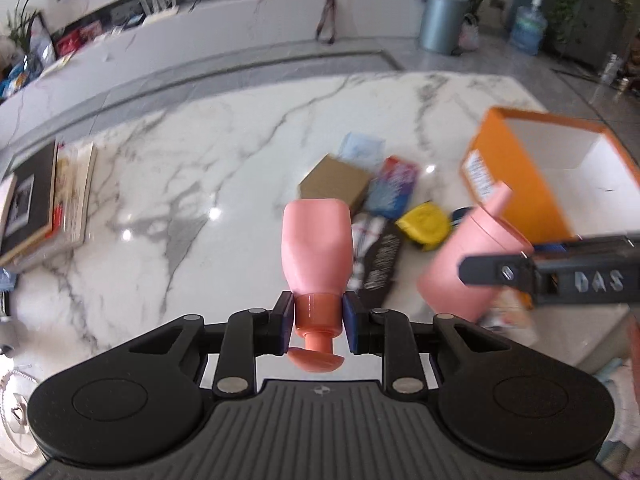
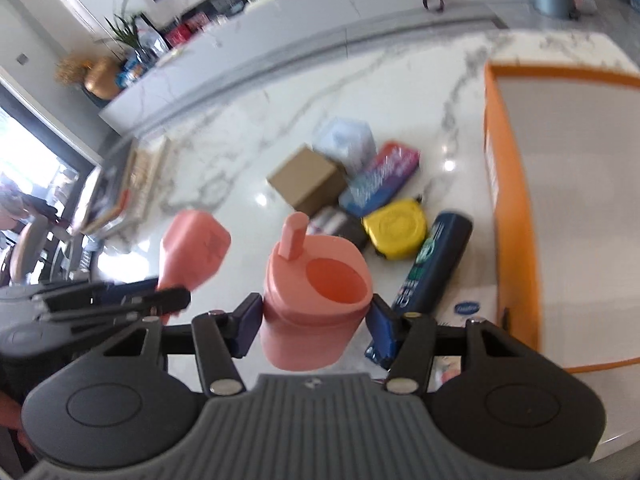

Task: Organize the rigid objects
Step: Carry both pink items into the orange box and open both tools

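1. While both tongs are loaded, the left gripper (image 1: 316,326) is clenched on the neck of a pink bottle (image 1: 316,246), body pointing away from the camera, pump nozzle toward it, held clear above the marble table (image 1: 180,184).
2. Right gripper (image 2: 316,320) is clamped on a pink cup (image 2: 316,300) with a spout; cup is upright, mouth open to the camera, also off the table.
3. Bottle and cup are side by side, near each other, not touching.
4. Below and beyond them is a cluster on the table: brown cardboard box (image 2: 308,180), blue-red packet (image 2: 380,184), yellow tape measure (image 2: 394,228), dark blue can (image 2: 432,264) lying on its side, and a pale blue pack (image 2: 346,140) behind the box.
5. Orange box (image 2: 512,208), open top, white inside, sits just right of the cluster.
6. Stacked books (image 1: 44,200) lie at the table's far left, well apart.
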Demonstrator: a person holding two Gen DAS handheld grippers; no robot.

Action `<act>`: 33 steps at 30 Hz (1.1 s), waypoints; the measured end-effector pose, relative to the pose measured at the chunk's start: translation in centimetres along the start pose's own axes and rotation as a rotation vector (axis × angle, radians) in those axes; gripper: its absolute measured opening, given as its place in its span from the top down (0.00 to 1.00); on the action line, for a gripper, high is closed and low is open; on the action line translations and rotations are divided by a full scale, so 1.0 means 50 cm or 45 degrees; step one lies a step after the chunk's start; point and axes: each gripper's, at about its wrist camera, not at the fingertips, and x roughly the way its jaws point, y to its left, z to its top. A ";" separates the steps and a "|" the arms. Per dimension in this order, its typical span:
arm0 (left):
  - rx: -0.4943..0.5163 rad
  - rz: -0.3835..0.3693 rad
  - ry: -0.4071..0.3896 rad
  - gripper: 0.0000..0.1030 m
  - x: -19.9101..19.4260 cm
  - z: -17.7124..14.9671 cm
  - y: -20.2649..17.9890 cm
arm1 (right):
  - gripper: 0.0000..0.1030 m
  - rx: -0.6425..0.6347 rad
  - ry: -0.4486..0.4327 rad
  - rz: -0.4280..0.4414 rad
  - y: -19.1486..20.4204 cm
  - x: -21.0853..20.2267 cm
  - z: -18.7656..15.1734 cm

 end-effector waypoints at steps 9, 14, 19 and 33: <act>0.249 -0.115 -0.128 0.72 -0.098 0.085 -0.172 | 0.44 0.059 -0.329 -0.060 -0.074 -0.199 0.017; 0.600 -0.140 -0.090 0.72 -0.054 0.163 -0.327 | 0.44 0.164 -0.422 -0.199 -0.187 -0.270 0.033; 1.008 -0.130 0.033 0.72 0.045 0.210 -0.466 | 0.44 0.179 -0.419 -0.291 -0.293 -0.280 0.049; 1.387 0.031 0.437 0.72 0.275 0.269 -0.578 | 0.44 0.079 -0.286 -0.305 -0.415 -0.144 0.107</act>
